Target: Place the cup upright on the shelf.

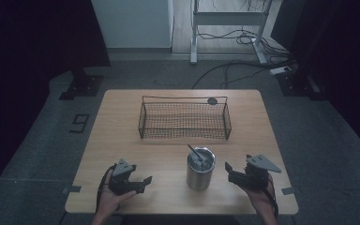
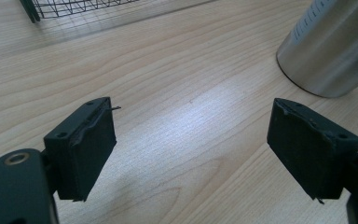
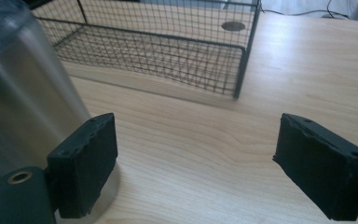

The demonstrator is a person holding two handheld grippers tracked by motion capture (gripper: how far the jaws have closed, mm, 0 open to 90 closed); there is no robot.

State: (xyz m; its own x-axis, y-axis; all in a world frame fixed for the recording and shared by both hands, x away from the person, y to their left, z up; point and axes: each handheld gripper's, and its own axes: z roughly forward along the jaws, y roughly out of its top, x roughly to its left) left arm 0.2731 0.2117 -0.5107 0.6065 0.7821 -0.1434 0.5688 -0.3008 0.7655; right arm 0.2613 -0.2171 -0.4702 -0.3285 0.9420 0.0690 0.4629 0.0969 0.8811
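The steel cup [image 1: 200, 168] stands near the table's [image 1: 122, 136] front edge, between the two grippers, cut off by the frame in both gripper views; a thin utensil [image 1: 195, 153] leans inside it, its lower end hidden; the wire basket [image 1: 184, 119] behind holds nothing I can make out; faint marks on the cup's wall cannot be read; the left gripper [image 1: 143, 183] and right gripper [image 1: 228, 170] both have jaws spread apart, holding nothing.

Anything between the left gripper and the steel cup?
No. Bare tabletop separates the left gripper from the cup, seen in the high view.
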